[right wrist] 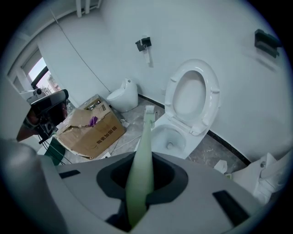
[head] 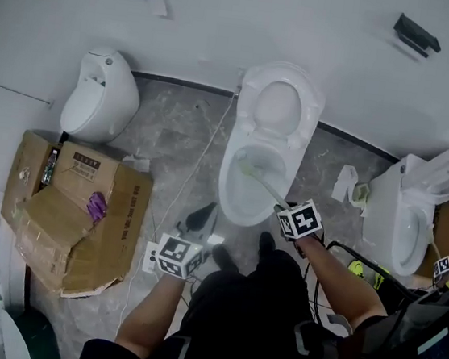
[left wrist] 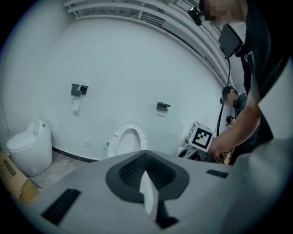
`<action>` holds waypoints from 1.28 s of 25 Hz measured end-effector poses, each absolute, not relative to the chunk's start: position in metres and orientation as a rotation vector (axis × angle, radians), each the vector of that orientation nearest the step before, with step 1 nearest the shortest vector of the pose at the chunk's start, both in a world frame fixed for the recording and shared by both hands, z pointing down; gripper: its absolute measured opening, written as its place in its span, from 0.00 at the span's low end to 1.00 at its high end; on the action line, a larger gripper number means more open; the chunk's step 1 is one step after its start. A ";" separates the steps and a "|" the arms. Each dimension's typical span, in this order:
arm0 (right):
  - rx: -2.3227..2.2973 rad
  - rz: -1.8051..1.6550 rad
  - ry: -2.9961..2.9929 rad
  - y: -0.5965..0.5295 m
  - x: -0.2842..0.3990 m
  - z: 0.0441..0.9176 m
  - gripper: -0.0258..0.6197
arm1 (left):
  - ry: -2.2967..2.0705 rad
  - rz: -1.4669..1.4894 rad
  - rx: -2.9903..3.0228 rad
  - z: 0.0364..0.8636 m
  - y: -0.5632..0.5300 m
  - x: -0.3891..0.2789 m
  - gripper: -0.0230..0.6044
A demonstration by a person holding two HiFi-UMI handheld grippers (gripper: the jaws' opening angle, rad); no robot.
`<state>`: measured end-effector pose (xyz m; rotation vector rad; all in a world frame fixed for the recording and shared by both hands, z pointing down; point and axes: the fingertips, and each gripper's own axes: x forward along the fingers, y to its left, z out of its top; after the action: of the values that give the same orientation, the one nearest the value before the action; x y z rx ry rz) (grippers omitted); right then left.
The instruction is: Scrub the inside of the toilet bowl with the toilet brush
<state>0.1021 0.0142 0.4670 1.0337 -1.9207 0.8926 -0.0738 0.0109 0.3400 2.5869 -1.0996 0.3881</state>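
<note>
The cardboard box (right wrist: 89, 130), lying on the floor (right wrist: 210, 153) ahead and to the left of the right gripper (right wrist: 137, 201), is carrying a row of dark printed characters on its side panel and a small label on its top flap; both are too small to read. The marker cube (head: 299, 220) on the right gripper is showing a black-and-white square pattern and no text. The right gripper is clamping the pale green handle of the toilet brush (right wrist: 143, 151), with both jaws closing on the handle's lower end. The brush is extending straight ahead of the gripper, and its bristle end (head: 246, 167) is lying inside the opening of the toilet bowl (head: 247, 190), close to the bowl's side wall. The raised seat and lid (right wrist: 192, 93) are standing beyond the bowl, leaning against the white wall. The left gripper (left wrist: 147, 196) is being held to the left of the right gripper, well apart from the brush, pointing toward the same toilet. Its jaws are sitting together, with only a thin white edge showing at the closure; what that edge is cannot be told.
</note>
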 end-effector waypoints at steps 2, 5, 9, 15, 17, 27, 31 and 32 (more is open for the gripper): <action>1.037 0.872 -1.939 0.011 0.104 0.454 0.14 | -1.119 0.351 2.582 0.328 0.006 -0.075 0.05; 1.039 0.838 -1.966 0.007 0.105 0.436 0.14 | -1.161 0.282 2.554 0.315 -0.002 -0.078 0.05; 1.037 0.827 -2.007 0.005 0.105 0.414 0.14 | -1.218 0.230 2.532 0.301 -0.006 -0.080 0.05; 1.069 0.820 -2.062 -0.002 0.100 0.379 0.14 | -1.249 0.185 2.524 0.279 -0.007 -0.088 0.05; 1.084 0.807 -2.076 -0.007 0.101 0.366 0.14 | -1.261 0.168 2.532 0.270 -0.013 -0.089 0.05; 1.113 0.710 -2.154 -0.010 0.101 0.319 0.14 | -1.313 0.112 2.580 0.225 -0.026 -0.093 0.05; 1.130 0.700 -2.170 -0.010 0.101 0.311 0.14 | -1.309 0.110 2.606 0.214 -0.030 -0.091 0.05; 1.127 0.692 -2.173 -0.010 0.101 0.309 0.14 | -1.310 0.099 2.606 0.212 -0.031 -0.090 0.05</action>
<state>0.1012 -0.0102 0.3091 1.1266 -2.1729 0.6924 -0.0905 -0.0306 0.2121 2.6060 -1.3099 0.0988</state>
